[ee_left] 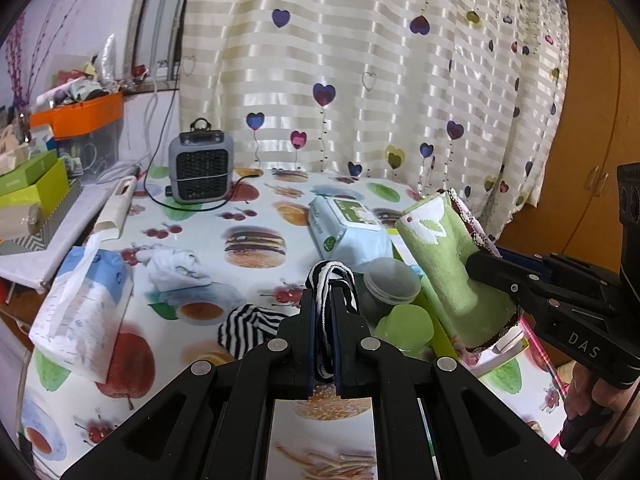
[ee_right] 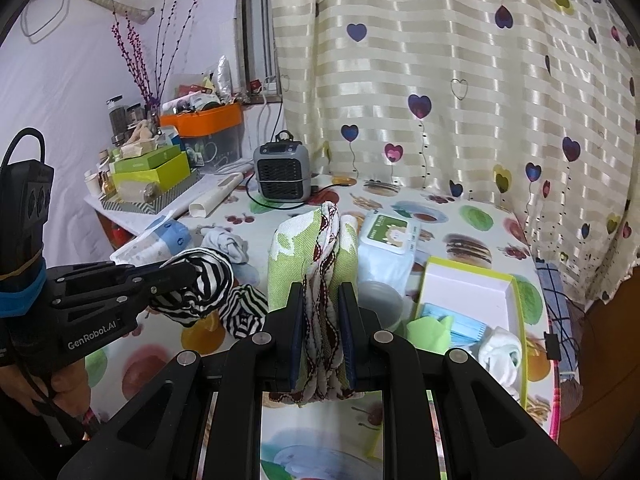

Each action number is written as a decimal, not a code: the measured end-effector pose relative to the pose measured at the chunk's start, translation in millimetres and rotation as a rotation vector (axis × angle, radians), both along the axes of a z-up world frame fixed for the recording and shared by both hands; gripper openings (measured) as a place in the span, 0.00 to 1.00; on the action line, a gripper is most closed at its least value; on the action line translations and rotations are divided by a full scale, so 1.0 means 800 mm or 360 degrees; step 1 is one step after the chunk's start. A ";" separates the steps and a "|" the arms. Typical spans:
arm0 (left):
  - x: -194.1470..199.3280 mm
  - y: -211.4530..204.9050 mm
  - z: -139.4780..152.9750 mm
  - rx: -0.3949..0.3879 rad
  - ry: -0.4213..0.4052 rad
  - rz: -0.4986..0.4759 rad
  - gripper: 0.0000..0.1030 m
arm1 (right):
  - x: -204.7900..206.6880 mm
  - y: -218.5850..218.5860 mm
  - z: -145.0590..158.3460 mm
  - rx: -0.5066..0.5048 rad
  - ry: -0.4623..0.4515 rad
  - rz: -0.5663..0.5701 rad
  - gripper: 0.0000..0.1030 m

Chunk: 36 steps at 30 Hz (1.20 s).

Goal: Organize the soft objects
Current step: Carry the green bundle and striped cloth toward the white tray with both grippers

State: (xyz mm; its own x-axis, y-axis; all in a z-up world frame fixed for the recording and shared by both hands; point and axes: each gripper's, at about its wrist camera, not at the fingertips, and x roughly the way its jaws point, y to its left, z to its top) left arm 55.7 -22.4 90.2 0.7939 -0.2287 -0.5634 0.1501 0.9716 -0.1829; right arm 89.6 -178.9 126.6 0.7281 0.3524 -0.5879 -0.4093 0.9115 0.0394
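Note:
My left gripper (ee_left: 325, 294) is shut on a black-and-white striped sock (ee_left: 330, 280) and holds it above the table; it also shows in the right wrist view (ee_right: 200, 280). A second striped sock (ee_left: 248, 326) lies on the tablecloth below it (ee_right: 244, 310). My right gripper (ee_right: 323, 296) is shut on a folded green towel (ee_right: 308, 248) with a dark red trim, held upright; the towel shows in the left wrist view (ee_left: 444, 256). A green-rimmed open box (ee_right: 516, 304) at the right holds a blue mask (ee_right: 460, 326) and white socks (ee_right: 500, 350).
A wet-wipe pack (ee_right: 392, 232), a grey lidded jar (ee_left: 390, 280), a tissue pack (ee_left: 84, 312), a white sock bundle (ee_left: 176, 270) and a small grey heater (ee_left: 202, 170) are on the fruit-print table. A cluttered shelf (ee_left: 52, 216) stands at the left. Curtain behind.

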 end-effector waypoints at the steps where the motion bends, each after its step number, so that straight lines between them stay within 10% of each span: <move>1: 0.001 -0.003 0.000 0.0001 0.0001 -0.0007 0.06 | 0.001 -0.002 -0.001 0.0000 0.0002 -0.0007 0.17; 36: 0.106 -0.164 -0.016 -0.0039 0.0078 -0.0433 0.06 | 0.091 -0.174 -0.054 0.0085 0.0187 -0.0473 0.17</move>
State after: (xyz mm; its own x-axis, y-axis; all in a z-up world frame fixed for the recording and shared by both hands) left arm 140.6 -153.6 77.7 0.6735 -0.4438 -0.5911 0.3954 0.8920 -0.2191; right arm 162.2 -318.0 83.1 0.7322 0.1671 -0.6603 -0.1153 0.9859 0.1216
